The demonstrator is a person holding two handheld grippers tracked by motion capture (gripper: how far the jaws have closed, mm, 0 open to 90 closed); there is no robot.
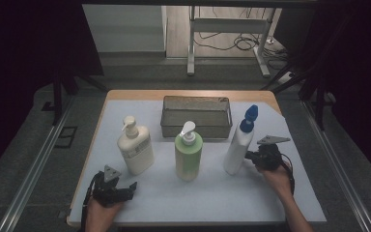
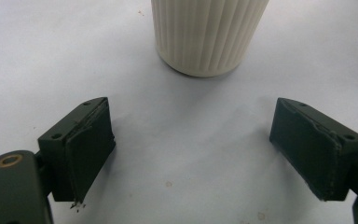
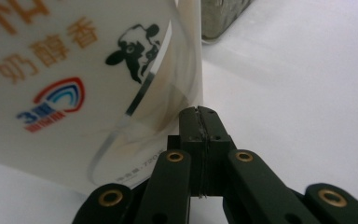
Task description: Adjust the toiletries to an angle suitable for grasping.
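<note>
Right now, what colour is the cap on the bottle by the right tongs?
Blue cap on a white bottle; the high view shows it best.

The tall white plastic bottle with the blue cap (image 3: 74, 93) bears orange Chinese characters, among them 醇香, a black-and-white cow's head, a red-and-blue arched logo with "3" beneath, and tiny print near its base, seemingly "720".
</note>
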